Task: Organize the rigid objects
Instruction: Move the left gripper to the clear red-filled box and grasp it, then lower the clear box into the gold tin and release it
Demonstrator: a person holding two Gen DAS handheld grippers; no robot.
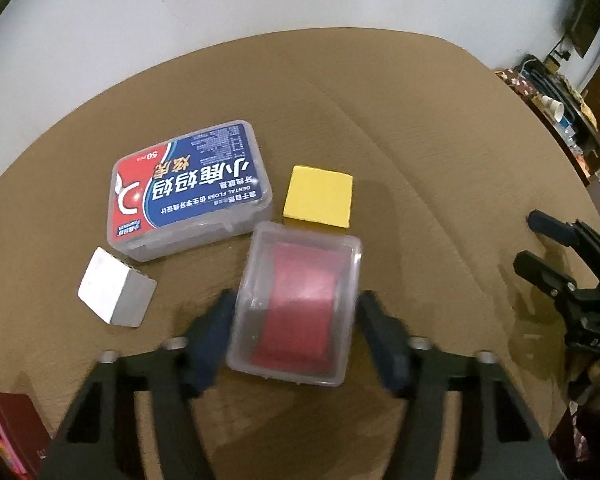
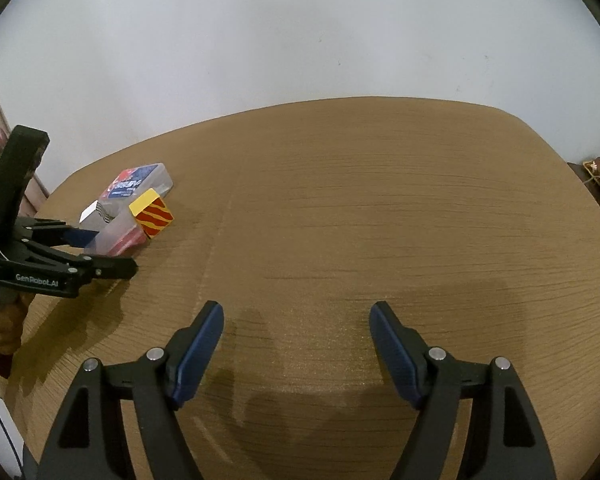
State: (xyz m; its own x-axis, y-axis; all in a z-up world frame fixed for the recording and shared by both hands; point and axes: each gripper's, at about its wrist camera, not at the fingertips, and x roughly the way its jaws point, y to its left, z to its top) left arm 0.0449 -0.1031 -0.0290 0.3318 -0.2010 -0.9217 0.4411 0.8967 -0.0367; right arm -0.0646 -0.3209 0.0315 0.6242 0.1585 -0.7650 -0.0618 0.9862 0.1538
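Note:
A clear plastic box with red cards (image 1: 300, 308) lies on the brown table (image 1: 420, 152), between the fingers of my left gripper (image 1: 296, 312). The jaws are open, with a small gap on the right side. Beyond it lie a blue and red dental floss box (image 1: 188, 188), a yellow cube (image 1: 318, 196) and a white cube (image 1: 114, 290). In the right wrist view the same group sits at far left: card box (image 2: 118, 236), yellow cube with red stripes (image 2: 152, 218), floss box (image 2: 140, 180), white cube (image 2: 92, 212), left gripper (image 2: 104, 252). My right gripper (image 2: 296, 320) is open and empty.
A dark red box (image 1: 8, 436) sits at the lower left edge of the left wrist view. My right gripper (image 1: 540, 248) shows at the right of that view. A white wall stands behind the table. Cluttered furniture (image 1: 556, 104) is at far right.

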